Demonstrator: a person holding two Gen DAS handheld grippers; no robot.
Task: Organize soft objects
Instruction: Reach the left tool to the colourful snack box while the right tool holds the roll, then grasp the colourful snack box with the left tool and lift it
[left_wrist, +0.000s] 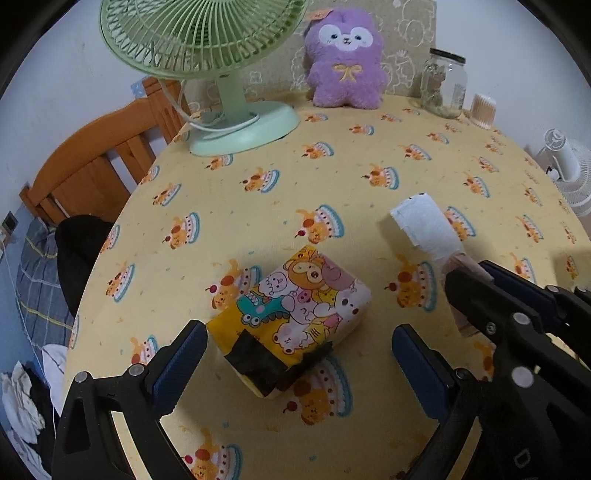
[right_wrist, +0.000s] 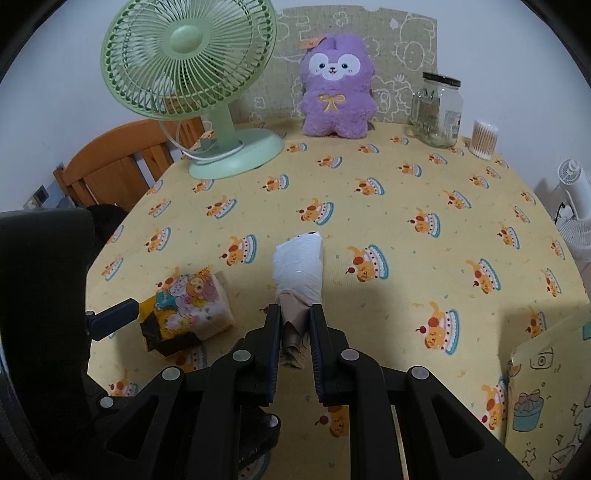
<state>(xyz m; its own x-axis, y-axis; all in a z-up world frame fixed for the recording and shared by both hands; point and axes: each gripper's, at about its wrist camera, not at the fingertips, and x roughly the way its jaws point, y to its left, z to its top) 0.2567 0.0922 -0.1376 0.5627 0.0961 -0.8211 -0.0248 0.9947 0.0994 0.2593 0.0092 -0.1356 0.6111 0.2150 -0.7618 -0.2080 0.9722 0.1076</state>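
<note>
Right gripper (right_wrist: 295, 314) clamped on roll (right_wrist: 298, 264); left gripper (left_wrist: 295, 350) wide open, straddling tissue pack (left_wrist: 291, 317). Next prob: close on pack.

The green fan (left_wrist: 199, 40) is cut off by the top edge in the left wrist view. The right gripper (right_wrist: 295, 314) hides the brown end of the white-wrapped roll (right_wrist: 299, 266). Contents of the glass jar (right_wrist: 437, 110) at the table's far right corner are indistinct.
</note>
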